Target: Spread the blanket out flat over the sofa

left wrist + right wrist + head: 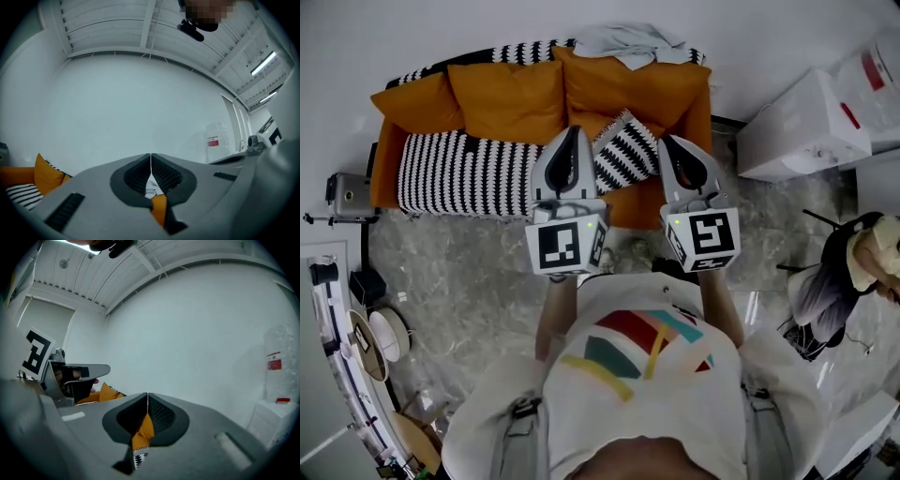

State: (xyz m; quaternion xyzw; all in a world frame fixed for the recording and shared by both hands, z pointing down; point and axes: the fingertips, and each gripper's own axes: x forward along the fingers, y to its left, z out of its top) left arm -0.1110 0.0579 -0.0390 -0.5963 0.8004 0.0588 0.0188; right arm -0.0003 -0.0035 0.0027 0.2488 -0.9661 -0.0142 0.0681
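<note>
- You are holding the left gripper (573,134) and right gripper (667,142) clenched and empty.
- The pale blanket (628,42) is lying bunched on the backrest of the orange sofa (701,112), well ahead.
- Be opening both, aiming for two well-separated edges.

A pale marbled floor (469,272) fills the middle of the head view. At upper right stand two white cartons (802,127), the farther one bearing a red label (874,70). At the right edge sits a person (862,262) in a yellow sleeve. At the left edge is a small grey device (349,195), and below it a curved white bench (337,366) carrying a round white disc (389,335). Three orange cushions (511,98) and a black-and-white zigzag pillow (626,150) lie at upper centre. In the left gripper view, a slatted white ceiling (108,23) holds strip lights (262,63).
</note>
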